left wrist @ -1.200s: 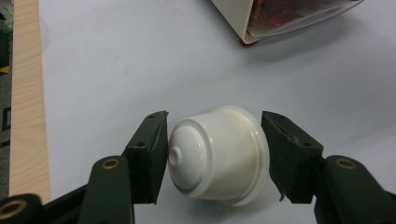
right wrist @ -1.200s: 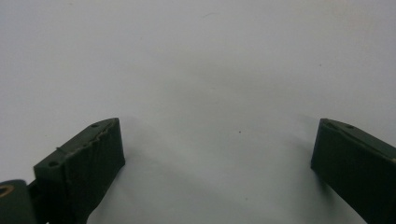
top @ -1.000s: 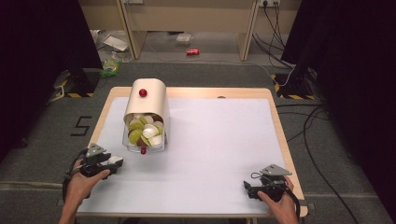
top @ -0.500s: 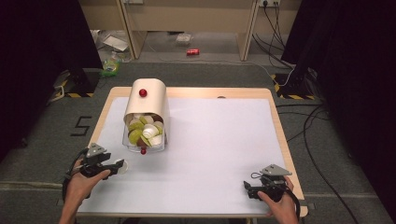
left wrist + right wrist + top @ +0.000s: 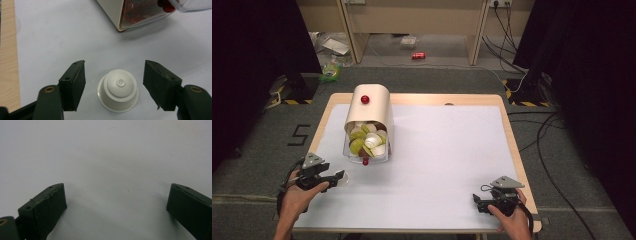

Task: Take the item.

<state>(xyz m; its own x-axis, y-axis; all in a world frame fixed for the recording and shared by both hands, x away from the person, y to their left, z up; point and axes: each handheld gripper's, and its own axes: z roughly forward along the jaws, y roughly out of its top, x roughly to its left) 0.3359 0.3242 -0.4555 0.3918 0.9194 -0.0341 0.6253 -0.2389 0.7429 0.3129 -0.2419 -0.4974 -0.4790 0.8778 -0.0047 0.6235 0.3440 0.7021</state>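
Opening left tool (image 5: 113, 87) around white capsule (image 5: 118, 89), container (image 5: 140, 12) cropped

Only the dispenser (image 5: 369, 125) blocks the white mat (image 5: 447, 165)

The table (image 5: 512, 150) is seen from above in the high view, facing forward and down, while the white mat (image 5: 50, 37) is viewed closely along each gripper's jaws, this mat (image 5: 105, 150) being shared.
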